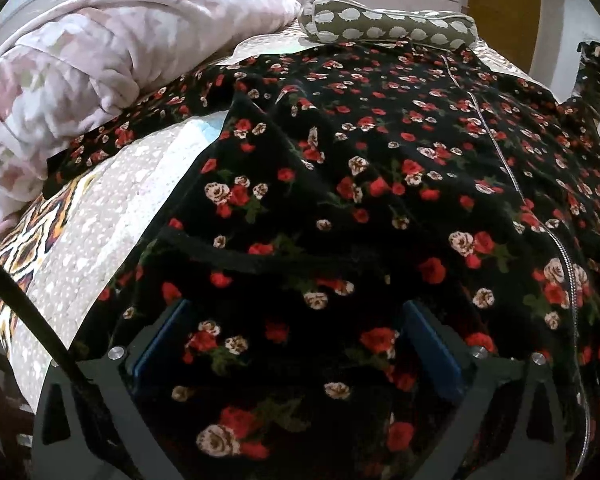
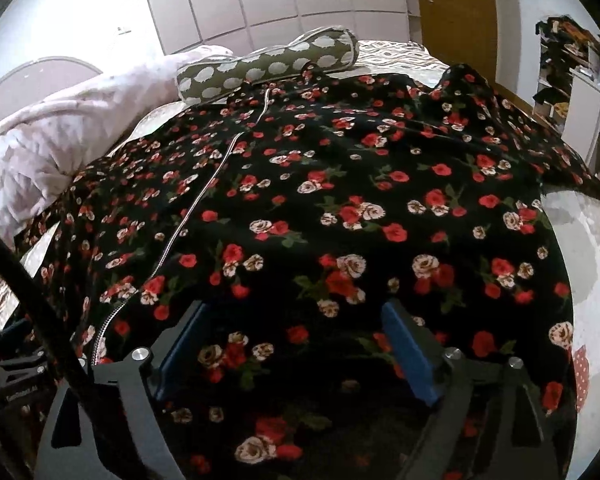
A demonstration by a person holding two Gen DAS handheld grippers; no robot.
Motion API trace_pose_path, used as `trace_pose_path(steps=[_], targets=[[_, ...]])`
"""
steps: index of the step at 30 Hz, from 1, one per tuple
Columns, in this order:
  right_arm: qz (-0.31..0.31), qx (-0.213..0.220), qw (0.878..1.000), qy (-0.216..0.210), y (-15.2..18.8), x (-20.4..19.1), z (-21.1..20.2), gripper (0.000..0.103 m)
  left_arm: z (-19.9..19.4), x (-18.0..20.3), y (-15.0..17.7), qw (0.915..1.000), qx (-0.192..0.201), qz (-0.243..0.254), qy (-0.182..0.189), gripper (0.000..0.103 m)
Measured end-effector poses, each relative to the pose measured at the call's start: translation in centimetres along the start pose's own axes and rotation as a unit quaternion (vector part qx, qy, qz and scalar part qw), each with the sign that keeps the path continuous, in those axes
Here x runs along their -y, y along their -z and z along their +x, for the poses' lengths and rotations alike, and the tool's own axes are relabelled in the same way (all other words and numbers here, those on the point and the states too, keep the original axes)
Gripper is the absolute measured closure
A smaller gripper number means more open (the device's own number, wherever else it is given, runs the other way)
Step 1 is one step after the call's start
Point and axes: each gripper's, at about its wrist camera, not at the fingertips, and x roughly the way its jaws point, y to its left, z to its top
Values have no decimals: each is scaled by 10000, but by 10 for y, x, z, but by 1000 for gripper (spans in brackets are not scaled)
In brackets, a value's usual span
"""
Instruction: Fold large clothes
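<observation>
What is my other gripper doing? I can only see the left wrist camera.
Observer: The right gripper hangs over the flowery garment with its jaws wide open, pinching nothing.
Operator: Where does the garment end on that side?
Observer: Its right edge stops short of the bed's side, and bare pale bedspread shows beyond it.
Operator: Is anything lying there?
Observer: Only a red patch with white dots; I cannot tell what it is.

A garment (image 1: 380, 168) lies spread across a bed (image 1: 112, 208). A bolster (image 1: 388, 26) lies behind it, a bunched blanket (image 1: 80, 80) to its left
</observation>
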Motion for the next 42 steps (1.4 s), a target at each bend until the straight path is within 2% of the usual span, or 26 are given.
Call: trace_pose_path(steps=[4,14,19,25,33,42], targets=[[-38,-11,10000,-39,0,-1,1,8,-1,1,3,9999,124,25,-24,0],[-160,25,9999,17,1,-3,-1,7,-1,7,2,9994,149,116,-273,0],[-190,32,9998,53,2,-6,-1,6,0,5,1,9997,119,107,-179,0],[-350,32,9990,288,3,-14,3,4,-3,3,6,9992,371,49,-111,0],[-212,107,9997,80,2,-8,0,3,-5,3,8,9989,462,21,-64,0],[-340,22,9990,273,3,-12,0,3,-6,0,8,9991,416,-17,74,0]])
